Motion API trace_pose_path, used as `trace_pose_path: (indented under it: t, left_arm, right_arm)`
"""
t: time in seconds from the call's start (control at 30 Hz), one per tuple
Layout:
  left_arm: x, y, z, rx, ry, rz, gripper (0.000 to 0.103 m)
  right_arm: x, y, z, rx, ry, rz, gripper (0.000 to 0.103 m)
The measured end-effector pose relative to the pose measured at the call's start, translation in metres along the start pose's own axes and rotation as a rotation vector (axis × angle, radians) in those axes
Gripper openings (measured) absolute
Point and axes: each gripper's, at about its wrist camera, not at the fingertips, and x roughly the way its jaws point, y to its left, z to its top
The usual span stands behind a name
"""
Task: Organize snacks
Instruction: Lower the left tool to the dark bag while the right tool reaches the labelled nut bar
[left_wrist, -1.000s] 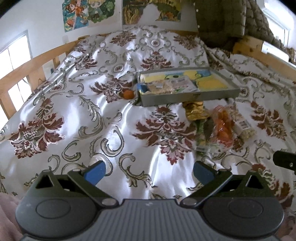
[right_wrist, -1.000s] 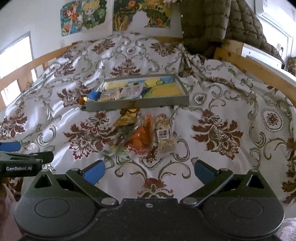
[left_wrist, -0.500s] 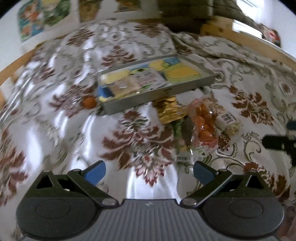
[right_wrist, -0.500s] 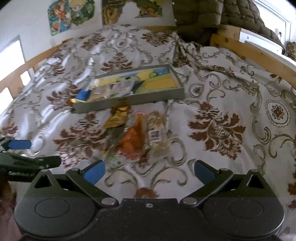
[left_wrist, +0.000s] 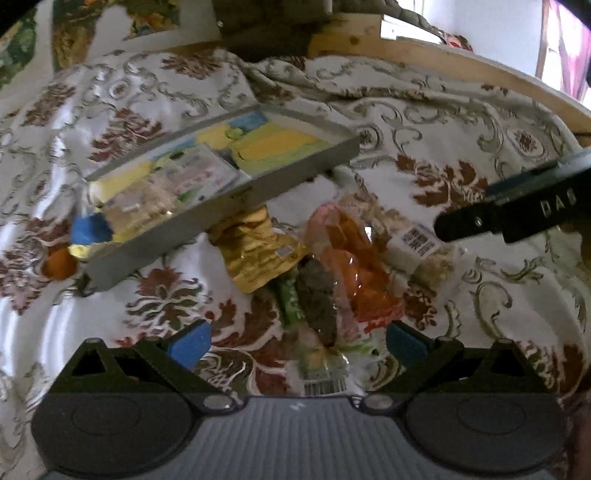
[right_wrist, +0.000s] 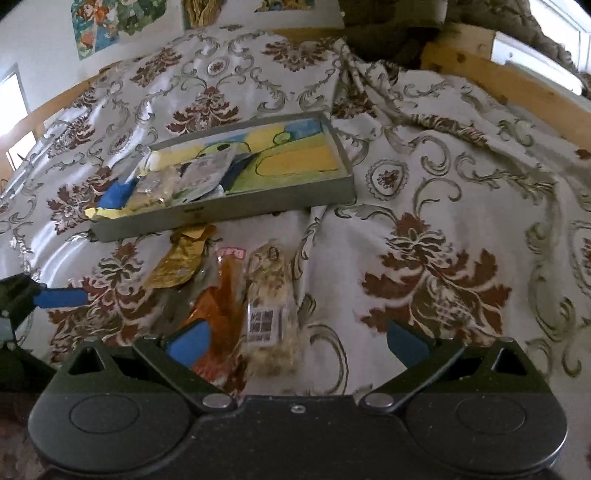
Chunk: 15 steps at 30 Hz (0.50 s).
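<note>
1. Both hand-held grippers, left (left_wrist: 295, 338) and right (right_wrist: 295, 338), hang spread apart and empty over the loose snack packets (right_wrist: 229, 291) on the bed (right_wrist: 443, 229)
2. Judged step: reaching; next, clamp one packet, carry to grey tray (right_wrist: 258, 208) beyond

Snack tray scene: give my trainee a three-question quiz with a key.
1. True or false: the grey tray already holds some snacks.
2. Which loose packet lies nearest the tray's front wall? A) gold foil packet B) orange packet C) barcode packet
3. Fill in: both the left claw and right claw are ____.

Key: 1 true; 2 A; 3 open.
</note>
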Motion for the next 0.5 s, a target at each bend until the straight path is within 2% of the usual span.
trace_pose_path:
  t: [0.2,0.3,0.5]
  left_arm:
    - [0.013,0.016,-0.002,-0.056,0.003,-0.074,0.103]
    - [0.014,0.022,-0.001,-0.091,0.004,-0.104,0.098]
    - [0.018,0.034,0.000,-0.182,0.021,-0.149,0.080]
  right_arm:
    - [0.023,0.000,-0.001,-0.012,0.020,0.060,0.092]
    - [0.031,0.001,-0.001,-0.012,0.030,0.072,0.087]
    - [0.043,0.003,0.000,-0.019,0.039,0.063,0.080]
